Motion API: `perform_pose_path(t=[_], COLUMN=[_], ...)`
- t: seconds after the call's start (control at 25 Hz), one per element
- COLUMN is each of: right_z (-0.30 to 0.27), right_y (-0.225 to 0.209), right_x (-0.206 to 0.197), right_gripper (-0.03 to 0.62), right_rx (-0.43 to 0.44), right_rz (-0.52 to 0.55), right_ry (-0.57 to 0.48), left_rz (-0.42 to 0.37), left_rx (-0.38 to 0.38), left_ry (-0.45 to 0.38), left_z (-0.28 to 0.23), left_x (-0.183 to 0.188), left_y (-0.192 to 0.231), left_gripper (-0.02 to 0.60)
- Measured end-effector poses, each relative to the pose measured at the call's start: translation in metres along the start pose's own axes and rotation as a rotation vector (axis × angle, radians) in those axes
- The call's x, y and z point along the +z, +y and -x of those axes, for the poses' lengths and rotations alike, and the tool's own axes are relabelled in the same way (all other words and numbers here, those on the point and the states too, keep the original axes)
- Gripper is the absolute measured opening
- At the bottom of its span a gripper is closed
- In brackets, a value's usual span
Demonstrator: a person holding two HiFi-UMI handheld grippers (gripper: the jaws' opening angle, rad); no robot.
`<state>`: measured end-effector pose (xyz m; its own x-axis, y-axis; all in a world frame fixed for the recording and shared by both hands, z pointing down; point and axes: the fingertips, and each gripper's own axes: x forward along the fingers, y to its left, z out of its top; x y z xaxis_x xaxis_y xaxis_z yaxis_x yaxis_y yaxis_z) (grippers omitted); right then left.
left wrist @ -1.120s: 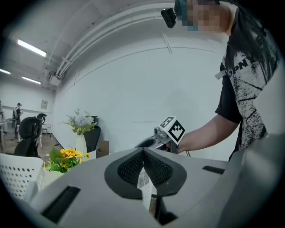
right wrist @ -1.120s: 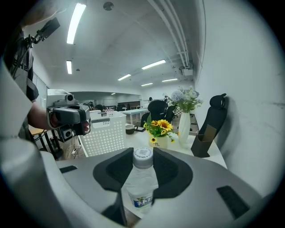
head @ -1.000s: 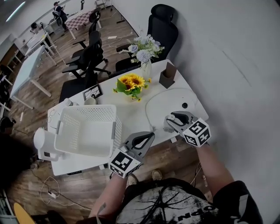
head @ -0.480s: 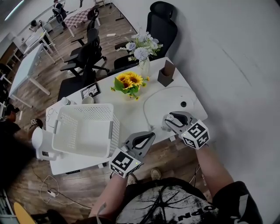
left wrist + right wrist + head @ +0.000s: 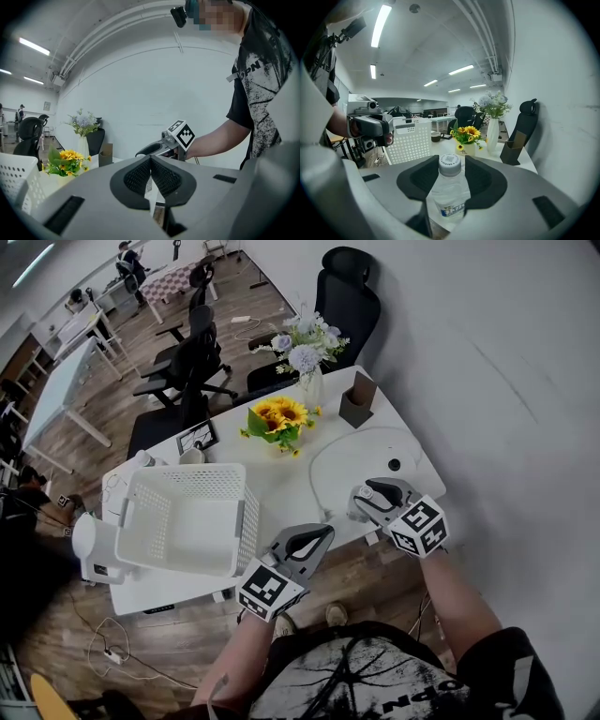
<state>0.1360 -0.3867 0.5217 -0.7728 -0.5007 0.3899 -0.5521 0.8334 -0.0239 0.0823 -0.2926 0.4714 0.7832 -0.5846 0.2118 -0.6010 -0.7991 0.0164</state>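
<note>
A small clear plastic water bottle point(image 5: 449, 190), ribbed at the shoulder and closed by a round white screw cap point(image 5: 449, 161), is clamped upright in the right tool point(image 5: 374, 499). The dark, finely textured pads are pressed against both sides of the bottle just below the cap, and a white label with blue print is wrapped round the body. So far the bottle is taken up and carried in the air over the front right edge of the white smooth-topped table point(image 5: 281, 491); it is not set down on anything. It is well apart from the white perforated plastic basket point(image 5: 184, 471) standing at the table's left end. The left tool point(image 5: 150, 159) is held beside it with its ribbed black pads brought together at the tips and nothing gripped between them. A pale printed sliver is seen through the slit beneath the tips, but what it is cannot be told. Further back on the table are a small pot of yellow sunflowers point(image 5: 279, 414), a slim white vase of pale blue and white flowers point(image 5: 307, 382) and a brown angular cardboard holder point(image 5: 357, 401). A thin white cable point(image 5: 317, 465) is laid in a loose loop near the right tool.
</note>
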Motion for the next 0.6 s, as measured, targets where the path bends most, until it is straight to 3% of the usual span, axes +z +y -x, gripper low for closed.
perform_pose_path(t=[0.6], right_z=[0.032], right_y=[0.006], right_x=[0.017], right_gripper=[0.179], right_rx=[-0.032], right_rz=[0.055], right_ry=[-0.037], left_rz=[-0.039], left_rx=[0.006], left_ry=[-0.011], left_z=[0.003], left_x=[0.011], left_y=[-0.001], left_gripper=[0.011])
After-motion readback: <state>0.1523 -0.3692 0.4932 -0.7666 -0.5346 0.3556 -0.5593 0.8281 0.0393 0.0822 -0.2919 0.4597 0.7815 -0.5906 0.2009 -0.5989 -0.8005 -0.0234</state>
